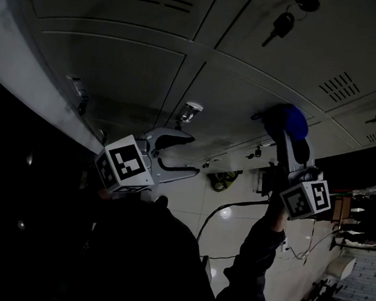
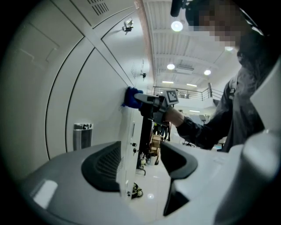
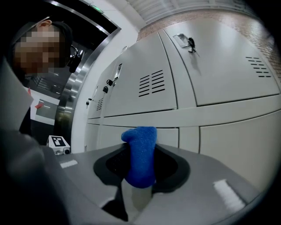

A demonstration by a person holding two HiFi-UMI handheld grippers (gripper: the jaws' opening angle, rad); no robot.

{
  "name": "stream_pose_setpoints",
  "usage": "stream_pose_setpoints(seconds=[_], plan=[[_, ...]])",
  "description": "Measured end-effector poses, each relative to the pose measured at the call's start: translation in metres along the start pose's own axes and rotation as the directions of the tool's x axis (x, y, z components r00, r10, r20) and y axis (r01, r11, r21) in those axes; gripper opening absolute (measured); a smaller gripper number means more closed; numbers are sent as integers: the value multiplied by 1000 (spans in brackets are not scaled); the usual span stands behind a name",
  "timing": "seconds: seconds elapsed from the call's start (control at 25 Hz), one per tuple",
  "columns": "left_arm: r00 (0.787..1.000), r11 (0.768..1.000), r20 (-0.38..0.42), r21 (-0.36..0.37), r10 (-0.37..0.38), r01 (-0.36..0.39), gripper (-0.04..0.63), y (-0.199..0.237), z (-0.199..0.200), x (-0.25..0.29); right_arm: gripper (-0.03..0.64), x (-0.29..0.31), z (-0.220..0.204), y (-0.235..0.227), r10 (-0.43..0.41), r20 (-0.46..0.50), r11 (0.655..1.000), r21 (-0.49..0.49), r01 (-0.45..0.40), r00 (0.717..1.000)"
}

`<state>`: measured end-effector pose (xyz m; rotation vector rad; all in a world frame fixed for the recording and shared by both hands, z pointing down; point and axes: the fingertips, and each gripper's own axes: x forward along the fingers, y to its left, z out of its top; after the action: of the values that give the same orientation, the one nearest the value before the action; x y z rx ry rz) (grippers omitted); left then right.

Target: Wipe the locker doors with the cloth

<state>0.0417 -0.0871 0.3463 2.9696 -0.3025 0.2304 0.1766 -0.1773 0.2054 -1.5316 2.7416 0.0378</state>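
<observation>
A blue cloth [image 1: 285, 121] is pressed against a grey locker door [image 1: 239, 98], and my right gripper [image 1: 289, 135] is shut on it. In the right gripper view the cloth [image 3: 140, 154] stands up between the jaws of the right gripper [image 3: 140, 169], facing the locker doors [image 3: 228, 74]. My left gripper [image 1: 193, 155] hangs open a little off the lockers, left of the cloth, with nothing in it. From the left gripper [image 2: 140, 166] I see the locker door [image 2: 96, 92] alongside, and farther on the cloth [image 2: 131, 97] against it, held by the right gripper [image 2: 154, 104].
Keys hang in locks [image 1: 279, 26] [image 3: 190, 42], and metal latches [image 1: 190, 111] [image 2: 82, 135] stick out from the doors. A dark opening [image 1: 13, 182] lies left of the lockers. Cables and furniture [image 1: 359, 222] stand on the tiled floor.
</observation>
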Motion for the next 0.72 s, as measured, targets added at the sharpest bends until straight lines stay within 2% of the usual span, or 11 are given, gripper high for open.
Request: stream_pose_setpoints(seconds=[0.24,0.44,0.56,0.72], plan=[[1000,1000,-17,-5,-5,5,264,-1,-5,4,129,-24,1,-37,-78,-4,997,-3,78,997],[1000,1000,-18,-1,-11,11,264,-3,-4,9,127,-27,2,-39,-93,-3,995,-27,92,996],[999,1000,-26,4,-20,20,264,-6,-5,9,126,-26,1,-20,-64,-3,996,-54,64,998],[999,1000,-35,1,-7,7,263,-5,-10,2,126,-10,-6,24,29,0,998,-62,-29,1000]])
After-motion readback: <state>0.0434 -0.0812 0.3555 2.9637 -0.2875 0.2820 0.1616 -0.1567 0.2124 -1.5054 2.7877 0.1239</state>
